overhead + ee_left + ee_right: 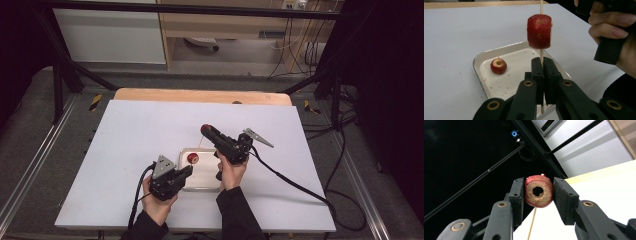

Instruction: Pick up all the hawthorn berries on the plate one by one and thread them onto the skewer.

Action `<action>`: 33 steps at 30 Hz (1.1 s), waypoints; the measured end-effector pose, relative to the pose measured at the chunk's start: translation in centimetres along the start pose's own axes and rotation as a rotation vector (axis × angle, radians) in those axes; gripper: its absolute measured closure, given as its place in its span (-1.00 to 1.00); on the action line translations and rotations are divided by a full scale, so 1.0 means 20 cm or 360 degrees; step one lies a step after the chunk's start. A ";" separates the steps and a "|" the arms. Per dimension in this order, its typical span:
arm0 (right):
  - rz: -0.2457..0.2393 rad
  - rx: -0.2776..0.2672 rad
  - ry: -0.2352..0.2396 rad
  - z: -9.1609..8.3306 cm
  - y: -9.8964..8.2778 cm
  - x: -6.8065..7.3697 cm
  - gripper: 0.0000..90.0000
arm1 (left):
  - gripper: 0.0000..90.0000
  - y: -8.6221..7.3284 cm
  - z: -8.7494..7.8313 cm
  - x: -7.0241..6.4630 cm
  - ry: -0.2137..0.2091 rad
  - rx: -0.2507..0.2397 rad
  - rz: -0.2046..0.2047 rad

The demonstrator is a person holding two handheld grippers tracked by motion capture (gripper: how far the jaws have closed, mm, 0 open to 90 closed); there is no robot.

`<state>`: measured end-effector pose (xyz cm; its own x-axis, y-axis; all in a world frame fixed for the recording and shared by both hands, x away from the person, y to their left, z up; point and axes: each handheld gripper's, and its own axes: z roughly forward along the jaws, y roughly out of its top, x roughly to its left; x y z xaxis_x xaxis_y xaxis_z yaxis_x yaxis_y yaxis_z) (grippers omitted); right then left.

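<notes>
Left tool jaws pressed nearly together, level; right tool raised, seemingly tilted upward, jaws part-open, gripping.

No legible text, label, brand, number or sign appears on any surface in the three views; the yellow-and-black striped markers on the grey floor carry no characters.
</notes>
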<state>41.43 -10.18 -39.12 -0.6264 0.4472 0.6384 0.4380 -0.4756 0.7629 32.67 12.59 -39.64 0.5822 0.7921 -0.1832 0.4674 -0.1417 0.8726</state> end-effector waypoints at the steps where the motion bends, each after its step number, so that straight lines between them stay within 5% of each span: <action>1: -0.0002 0.0003 -0.0003 0.00 0.00 0.00 0.39 | 0.95 0.00 0.00 0.00 0.0003 -0.0004 0.0001; 26: 0.0016 0.0130 0.0019 -0.01 -0.12 0.02 0.40 | 0.96 0.06 0.06 0.02 0.0000 -0.0028 -0.0051; 33: -0.0014 0.0153 0.0001 -0.01 -0.12 0.02 0.39 | 0.95 0.06 0.07 0.04 -0.0017 -0.0024 -0.0010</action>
<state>39.89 -8.99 -40.73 -0.6310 0.4507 0.6314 0.4922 -0.3965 0.7749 34.65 12.13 -39.29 0.5864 0.7865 -0.1935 0.4609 -0.1276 0.8783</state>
